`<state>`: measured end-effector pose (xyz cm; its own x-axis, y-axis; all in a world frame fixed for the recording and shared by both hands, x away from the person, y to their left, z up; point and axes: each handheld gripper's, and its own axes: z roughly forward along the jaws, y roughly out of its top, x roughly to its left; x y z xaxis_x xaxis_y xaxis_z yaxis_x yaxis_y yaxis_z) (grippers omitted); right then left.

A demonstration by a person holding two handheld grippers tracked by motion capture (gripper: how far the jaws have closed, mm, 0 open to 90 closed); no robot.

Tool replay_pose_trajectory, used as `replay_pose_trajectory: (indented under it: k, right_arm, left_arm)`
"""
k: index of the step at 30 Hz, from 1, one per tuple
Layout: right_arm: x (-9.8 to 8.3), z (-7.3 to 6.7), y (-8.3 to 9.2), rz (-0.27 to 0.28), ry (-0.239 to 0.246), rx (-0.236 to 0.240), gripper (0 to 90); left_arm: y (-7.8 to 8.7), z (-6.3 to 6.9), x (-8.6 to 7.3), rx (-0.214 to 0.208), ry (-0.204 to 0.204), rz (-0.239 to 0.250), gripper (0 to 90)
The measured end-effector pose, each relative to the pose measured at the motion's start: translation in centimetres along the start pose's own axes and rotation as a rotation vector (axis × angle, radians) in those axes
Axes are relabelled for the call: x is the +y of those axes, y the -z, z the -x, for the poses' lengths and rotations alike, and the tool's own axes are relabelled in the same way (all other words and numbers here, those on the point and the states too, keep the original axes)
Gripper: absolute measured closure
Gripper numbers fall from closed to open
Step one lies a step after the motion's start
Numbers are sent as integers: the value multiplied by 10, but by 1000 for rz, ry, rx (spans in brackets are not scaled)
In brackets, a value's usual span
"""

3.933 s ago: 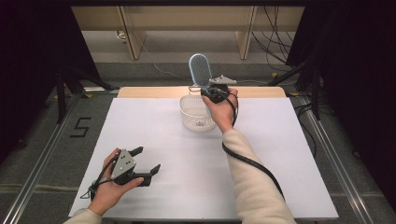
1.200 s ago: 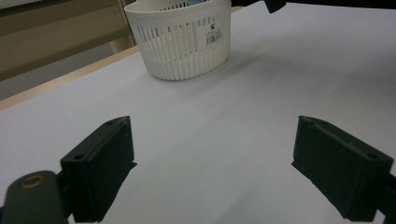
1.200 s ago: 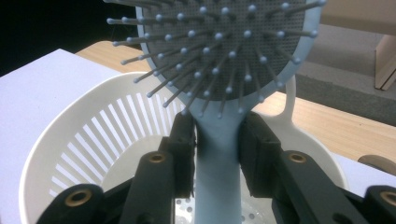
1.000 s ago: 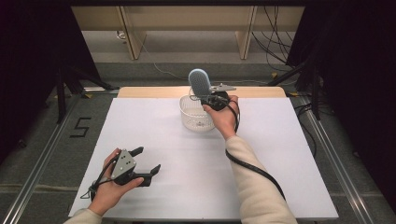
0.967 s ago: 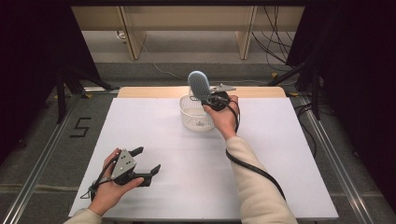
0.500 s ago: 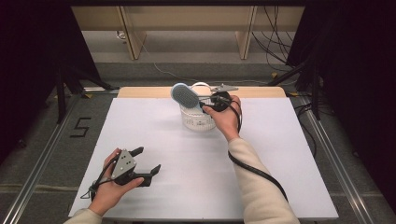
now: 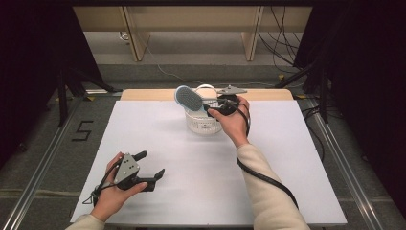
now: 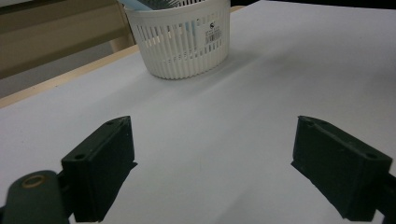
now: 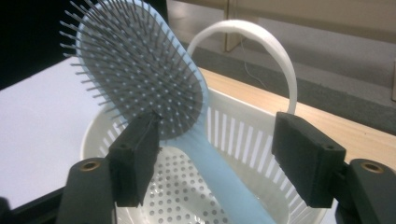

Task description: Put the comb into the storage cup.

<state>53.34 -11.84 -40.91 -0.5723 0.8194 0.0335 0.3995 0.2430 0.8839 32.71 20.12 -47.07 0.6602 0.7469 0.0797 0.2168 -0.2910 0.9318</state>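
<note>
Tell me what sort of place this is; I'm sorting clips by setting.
Probably a lab recording bay, not a home: a white-topped table set between dark curtains, loose cables on the floor behind it, and a taped number 5 beside a floor rail.

White table [image 7: 158,129], cables [image 7: 282,52] behind, perhaps.

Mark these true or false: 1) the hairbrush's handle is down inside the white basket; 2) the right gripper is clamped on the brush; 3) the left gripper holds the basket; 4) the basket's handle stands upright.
1) True: the hairbrush leans in the basket, handle down, head over the rim.
2) False: the right gripper has just been opening; its pads are off the handle between them.
3) False: the left gripper is open, well apart from the basket.
4) True: the basket's handle arches upright.
</note>
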Motion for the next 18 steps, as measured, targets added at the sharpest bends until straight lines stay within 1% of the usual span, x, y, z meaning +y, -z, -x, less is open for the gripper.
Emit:
replay_pose_trajectory:
  k: [5, 8, 10, 12, 18]
  right_arm:
    - [-1, 1, 6, 29, -7, 33, 285]
    - [-3, 3, 10, 32, -10, 56, 259]
    - [-4, 4, 12, 37, -11, 72, 236]
    - [-7, 6, 15, 40, -23, 96, 217]
    - [-14, 6, 24, 36, -3, 143, 178]
  left_arm:
    - [0, 0, 0, 1, 4, 2, 123]
    - [0, -1, 0, 1, 3, -7, 131]
    - [0, -1, 0, 2, 11, -8, 134]
    - [0, 0, 0, 2, 14, -6, 134]
    - [0, -1, 0, 3, 17, -9, 134]
